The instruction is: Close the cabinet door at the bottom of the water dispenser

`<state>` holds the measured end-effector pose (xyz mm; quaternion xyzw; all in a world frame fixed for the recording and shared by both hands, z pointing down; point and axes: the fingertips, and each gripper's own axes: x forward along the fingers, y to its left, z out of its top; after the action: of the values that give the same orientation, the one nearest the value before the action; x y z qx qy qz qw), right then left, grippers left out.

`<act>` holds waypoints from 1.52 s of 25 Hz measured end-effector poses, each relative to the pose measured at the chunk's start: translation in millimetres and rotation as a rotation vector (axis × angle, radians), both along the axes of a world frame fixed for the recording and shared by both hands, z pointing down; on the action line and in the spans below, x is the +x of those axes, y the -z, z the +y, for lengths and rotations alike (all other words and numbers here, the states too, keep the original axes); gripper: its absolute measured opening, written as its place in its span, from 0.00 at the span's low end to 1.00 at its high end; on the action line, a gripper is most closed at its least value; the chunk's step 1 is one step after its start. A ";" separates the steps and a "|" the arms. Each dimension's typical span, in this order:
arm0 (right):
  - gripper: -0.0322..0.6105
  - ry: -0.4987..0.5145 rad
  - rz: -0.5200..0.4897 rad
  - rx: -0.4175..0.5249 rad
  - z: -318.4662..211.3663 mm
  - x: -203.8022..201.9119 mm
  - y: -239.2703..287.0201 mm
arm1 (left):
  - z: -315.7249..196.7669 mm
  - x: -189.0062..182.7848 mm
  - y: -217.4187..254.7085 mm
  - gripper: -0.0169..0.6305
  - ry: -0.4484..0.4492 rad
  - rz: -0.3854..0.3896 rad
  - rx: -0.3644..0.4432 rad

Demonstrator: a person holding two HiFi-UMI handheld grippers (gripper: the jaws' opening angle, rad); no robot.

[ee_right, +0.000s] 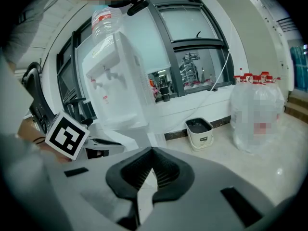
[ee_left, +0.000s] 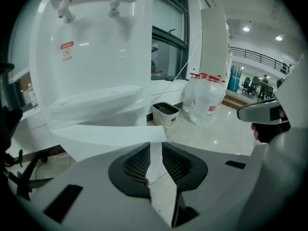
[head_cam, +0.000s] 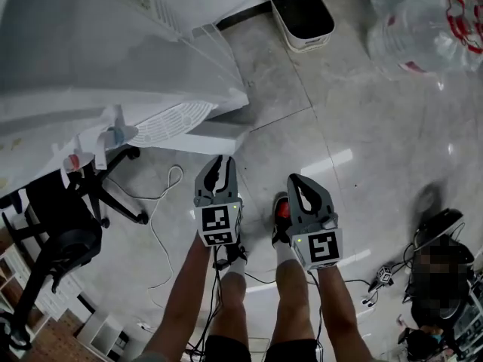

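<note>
White water dispenser's open bottom cabinet door (head_cam: 213, 138) is just ahead of the left gripper (head_cam: 221, 162), fingers narrowly apart, empty. The right gripper (head_cam: 296, 180) is farther back, fingers together.

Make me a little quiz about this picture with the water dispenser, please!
1. True or false: the left gripper and the right gripper both hold nothing.
2. What stands on the floor between the water dispenser and the water jugs? A a bin, B a ladder, C a bucket of toys.
3. Which gripper is nearer the water dispenser?
Key: 1 true; 2 A; 3 the left gripper.
</note>
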<state>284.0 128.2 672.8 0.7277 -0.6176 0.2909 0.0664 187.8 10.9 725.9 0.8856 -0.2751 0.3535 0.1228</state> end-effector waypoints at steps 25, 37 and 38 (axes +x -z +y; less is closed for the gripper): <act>0.07 -0.066 -0.011 -0.016 -3.8 57.6 -5.7 | -48.9 59.7 1.0 0.17 0.006 -0.007 0.049; 0.07 -0.068 -0.011 -0.022 -11.0 69.8 -8.5 | -69.6 72.8 1.6 0.17 0.021 -0.007 0.068; 0.07 -0.066 -0.007 -0.019 -11.4 70.7 -8.1 | -71.2 73.0 2.0 0.17 0.024 -0.007 0.069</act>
<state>354.8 116.8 680.9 0.7459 -0.5908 0.3013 0.0613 260.7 -60.3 724.0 0.8847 -0.2983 0.3453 0.0955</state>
